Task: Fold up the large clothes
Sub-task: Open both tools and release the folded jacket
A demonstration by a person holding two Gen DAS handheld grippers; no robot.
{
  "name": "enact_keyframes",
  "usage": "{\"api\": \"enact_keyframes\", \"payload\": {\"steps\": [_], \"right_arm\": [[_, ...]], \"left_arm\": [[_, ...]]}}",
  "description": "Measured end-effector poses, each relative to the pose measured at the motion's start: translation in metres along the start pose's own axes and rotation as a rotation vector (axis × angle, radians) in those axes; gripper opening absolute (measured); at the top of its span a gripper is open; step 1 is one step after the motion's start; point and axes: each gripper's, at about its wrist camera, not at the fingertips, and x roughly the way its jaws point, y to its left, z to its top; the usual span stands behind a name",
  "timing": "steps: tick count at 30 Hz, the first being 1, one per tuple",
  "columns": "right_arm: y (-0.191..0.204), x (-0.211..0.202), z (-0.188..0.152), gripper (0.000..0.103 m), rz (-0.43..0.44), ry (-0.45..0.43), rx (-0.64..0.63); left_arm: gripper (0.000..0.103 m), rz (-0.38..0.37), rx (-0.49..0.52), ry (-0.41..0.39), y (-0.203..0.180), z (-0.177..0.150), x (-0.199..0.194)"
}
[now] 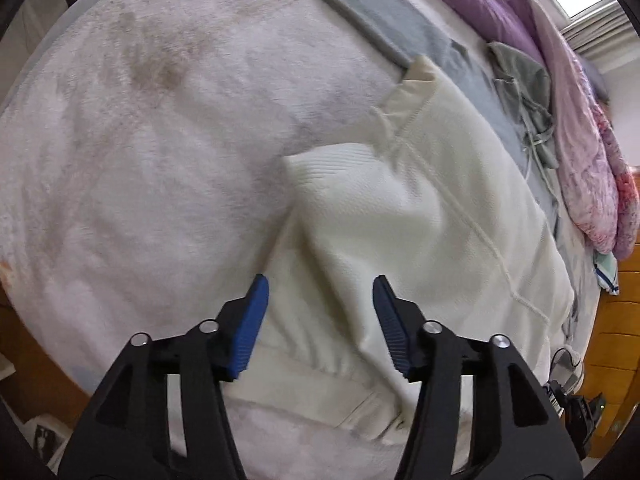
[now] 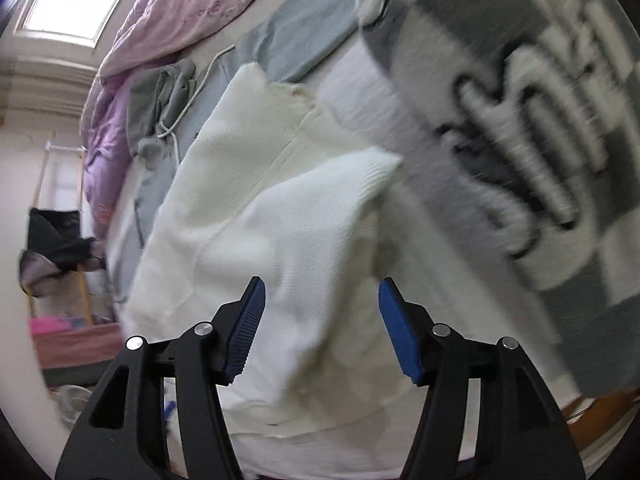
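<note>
Left wrist view shows the bed (image 1: 140,140) first, its pale fluffy cover filling everything from nine o'clock up to twelve, and on it my cream hoodie (image 1: 440,220) lies spread from the centre out toward three o'clock. A sleeve (image 1: 340,176) is folded inward across the body, its ribbed cuff pointing toward eleven o'clock. Purple and pink bedding (image 1: 560,100) is heaped along the far edge at one to two o'clock, with a grey-green garment (image 1: 520,84) just beside it.

In the right wrist view the same hoodie (image 2: 248,168) runs from centre toward ten o'clock, and the other sleeve (image 2: 340,200) is laid over it with its cuff at about two o'clock. A grey and white patterned blanket (image 2: 520,120) sits at one to four o'clock, touching the hoodie's edge.

My left gripper (image 1: 320,304) hangs over the hem with its jaws spread and nothing pinched between them; the right gripper (image 2: 320,308) is the same, jaws apart above the sleeve cloth.

Both sleeves look to be in, so I judge the lengthwise fold comes next. To do it well I should take the hem at both corners, pinch through every layer so the sleeves stay tucked, lift both sides evenly, and carry the hem toward the hood without dragging the body askew.
</note>
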Motion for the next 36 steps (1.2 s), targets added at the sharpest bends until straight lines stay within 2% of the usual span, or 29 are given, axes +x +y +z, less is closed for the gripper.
{"api": "enact_keyframes", "payload": {"steps": [2,4,5,6,7,8,10,13,18,22,23,25,27,29,30,31,33,35,36], "right_arm": [[0.004,0.011,0.008,0.056,0.007,0.001,0.002],[0.005,0.018,0.018,0.053,-0.022,-0.005,-0.011],[0.006,0.02,0.02,0.042,-0.04,-0.008,-0.025],[0.008,0.022,0.023,0.014,-0.056,-0.006,-0.04],[0.012,0.021,0.027,0.005,-0.073,-0.003,-0.06],[0.014,0.019,0.027,0.005,-0.081,-0.003,-0.083],[0.027,0.009,0.023,0.004,-0.105,-0.005,-0.163],[0.033,-0.012,0.01,0.004,-0.114,-0.024,-0.216],[0.026,-0.033,-0.017,0.004,-0.174,-0.062,-0.22],[0.0,-0.017,-0.04,0.004,-0.257,-0.046,-0.176],[-0.004,-0.012,-0.044,0.005,-0.279,-0.048,-0.175],[-0.01,0.005,-0.049,0.015,-0.369,-0.053,-0.2],[-0.007,0.005,-0.05,0.02,-0.377,-0.056,-0.192],[0.001,-0.005,-0.054,0.029,-0.387,-0.075,-0.197],[0.006,-0.011,-0.057,0.042,-0.41,-0.091,-0.206],[0.01,-0.017,-0.06,0.046,-0.428,-0.109,-0.218],[0.02,-0.022,-0.067,0.046,-0.451,-0.118,-0.243],[0.032,-0.026,-0.074,0.046,-0.498,-0.152,-0.278],[0.042,-0.027,-0.08,0.046,-0.509,-0.172,-0.308]], "left_arm": [[0.057,-0.011,-0.011,-0.003,-0.011,-0.002,0.014],[0.057,0.028,-0.012,0.008,-0.018,0.0,0.032],[0.057,0.041,-0.016,0.011,-0.019,0.0,0.039],[0.053,0.056,-0.019,0.019,-0.02,0.0,0.046],[0.022,0.08,-0.021,0.021,-0.021,0.001,0.052],[0.005,0.092,-0.017,0.018,-0.021,0.0,0.054],[0.005,0.117,-0.021,-0.03,-0.024,-0.002,0.039],[0.004,0.101,0.015,-0.067,-0.027,-0.014,0.007],[0.004,0.068,0.069,-0.022,-0.015,-0.035,-0.021],[0.005,0.068,0.079,0.047,0.009,-0.047,-0.006],[0.006,0.06,0.091,0.061,0.014,-0.05,0.002],[0.011,0.079,0.186,0.086,0.014,-0.05,0.021],[0.028,0.099,0.262,0.098,0.013,-0.05,0.027],[0.062,0.079,0.289,0.075,0.017,-0.046,0.019],[0.066,0.058,0.285,0.042,0.022,-0.045,0.012],[0.071,0.047,0.275,0.008,0.029,-0.044,0.003],[0.071,0.057,0.251,-0.003,0.045,-0.045,-0.001],[0.071,0.079,0.226,0.029,0.057,-0.046,0.005],[0.071,0.066,0.209,0.043,0.062,-0.048,0.007]]}}
